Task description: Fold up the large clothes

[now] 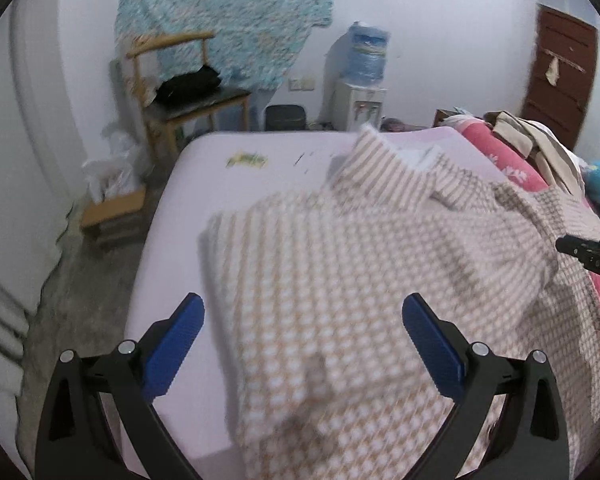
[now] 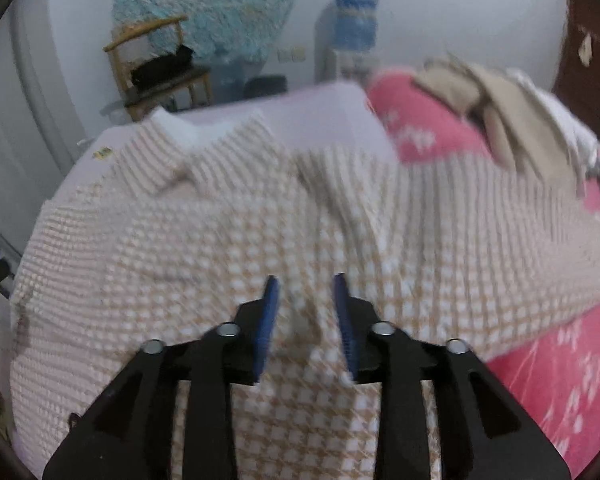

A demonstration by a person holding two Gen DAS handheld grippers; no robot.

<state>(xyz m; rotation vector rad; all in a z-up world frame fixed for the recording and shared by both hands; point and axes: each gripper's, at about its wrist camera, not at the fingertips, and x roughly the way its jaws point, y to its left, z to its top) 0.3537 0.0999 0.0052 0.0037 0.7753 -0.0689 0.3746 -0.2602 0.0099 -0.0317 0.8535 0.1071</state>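
Two hand-held grippers [image 1: 303, 314] [image 2: 306, 300], one checked shirt [image 1: 360, 264]

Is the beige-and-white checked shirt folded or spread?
Mostly spread: the beige-and-white checked shirt lies collar-up across the pale bed, one side rumpled.

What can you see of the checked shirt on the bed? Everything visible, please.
The checked shirt is a large collared garment in a tan-and-white check, soft woven cloth by its look. It lies spread on the pale bed, collar at the far end, wrinkled down the middle. Its right side drapes over the pink blanket. The right gripper hovers over the middle, partly open, with a fabric ridge between its fingers; contact is unclear. The left gripper is wide open above it.
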